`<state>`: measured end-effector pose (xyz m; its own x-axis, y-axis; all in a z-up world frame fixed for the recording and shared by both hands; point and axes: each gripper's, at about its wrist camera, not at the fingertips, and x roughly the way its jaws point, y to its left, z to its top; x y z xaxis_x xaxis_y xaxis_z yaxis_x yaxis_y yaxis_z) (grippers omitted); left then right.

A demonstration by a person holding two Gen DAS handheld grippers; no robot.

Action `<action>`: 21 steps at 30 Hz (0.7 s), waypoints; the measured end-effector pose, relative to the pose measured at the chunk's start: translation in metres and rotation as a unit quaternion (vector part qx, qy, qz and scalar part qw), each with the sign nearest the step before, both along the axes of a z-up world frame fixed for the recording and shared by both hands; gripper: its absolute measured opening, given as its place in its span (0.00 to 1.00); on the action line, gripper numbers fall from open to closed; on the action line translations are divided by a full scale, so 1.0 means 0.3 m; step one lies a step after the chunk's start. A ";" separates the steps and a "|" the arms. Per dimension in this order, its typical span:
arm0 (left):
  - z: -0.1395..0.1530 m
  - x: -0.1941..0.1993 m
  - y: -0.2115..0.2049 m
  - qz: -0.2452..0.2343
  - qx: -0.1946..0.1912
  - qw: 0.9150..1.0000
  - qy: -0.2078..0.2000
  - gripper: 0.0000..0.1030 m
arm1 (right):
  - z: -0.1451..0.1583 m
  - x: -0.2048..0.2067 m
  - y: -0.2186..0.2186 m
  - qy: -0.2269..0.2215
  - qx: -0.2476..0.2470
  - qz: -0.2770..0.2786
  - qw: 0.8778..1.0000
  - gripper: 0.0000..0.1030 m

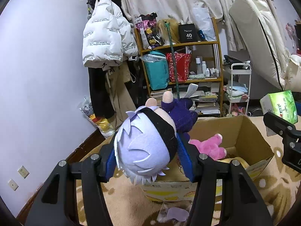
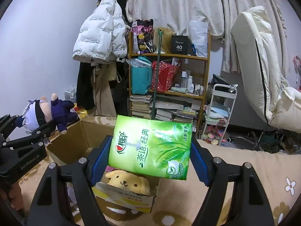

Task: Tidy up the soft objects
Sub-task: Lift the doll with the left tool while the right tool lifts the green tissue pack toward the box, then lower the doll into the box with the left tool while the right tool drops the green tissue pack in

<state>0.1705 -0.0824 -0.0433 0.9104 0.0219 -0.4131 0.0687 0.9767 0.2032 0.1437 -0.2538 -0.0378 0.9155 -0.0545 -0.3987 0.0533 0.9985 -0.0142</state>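
Note:
My left gripper (image 1: pixel 148 157) is shut on the head of a plush doll (image 1: pixel 146 146) with pale lilac hair, a black band and a dark purple outfit. It hangs over the near left corner of an open cardboard box (image 1: pixel 248 133) on the carpet. Inside the box lie a pink plush (image 1: pixel 208 146) and a yellow dog plush (image 2: pixel 126 181). My right gripper (image 2: pixel 149 161) is shut on a green pack of tissues (image 2: pixel 152 146), held over the box. The left gripper (image 2: pixel 35 130) with the doll (image 2: pixel 47 113) shows at the left of the right wrist view, the tissue pack (image 1: pixel 280 106) at the right edge of the left wrist view.
A wooden shelf (image 1: pixel 180 45) crammed with bags, bottles and books stands behind the box, with a white puffer jacket (image 1: pixel 105 33) hanging to its left. A small white trolley (image 1: pixel 239 86) and a propped white mattress (image 1: pixel 263 35) are at the right. A beige flowered carpet (image 2: pixel 235 169) covers the floor.

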 end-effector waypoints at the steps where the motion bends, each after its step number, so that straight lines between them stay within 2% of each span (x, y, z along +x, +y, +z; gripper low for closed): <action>1: -0.006 0.006 -0.002 -0.003 0.001 1.000 0.003 0.55 | -0.008 0.004 0.001 0.002 0.002 0.004 1.000 0.80; 11: -0.061 0.062 0.006 -0.010 -0.001 1.000 0.028 0.56 | -0.071 0.041 0.039 0.024 -0.010 0.030 0.999 0.80; 15: -0.079 0.082 0.011 -0.010 -0.009 0.999 0.042 0.57 | -0.086 0.054 0.034 0.035 0.012 0.044 0.998 0.80; 21: -0.092 0.080 0.018 -0.010 -0.015 0.999 0.047 0.57 | -0.095 0.054 0.035 0.041 0.017 0.050 0.998 0.80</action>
<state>0.1945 -0.0772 -0.0708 0.8674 -0.0092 -0.4976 0.1052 0.9806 0.1654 0.1600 -0.2432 -0.0662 0.8803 0.0495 -0.4718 -0.0459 0.9988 0.0193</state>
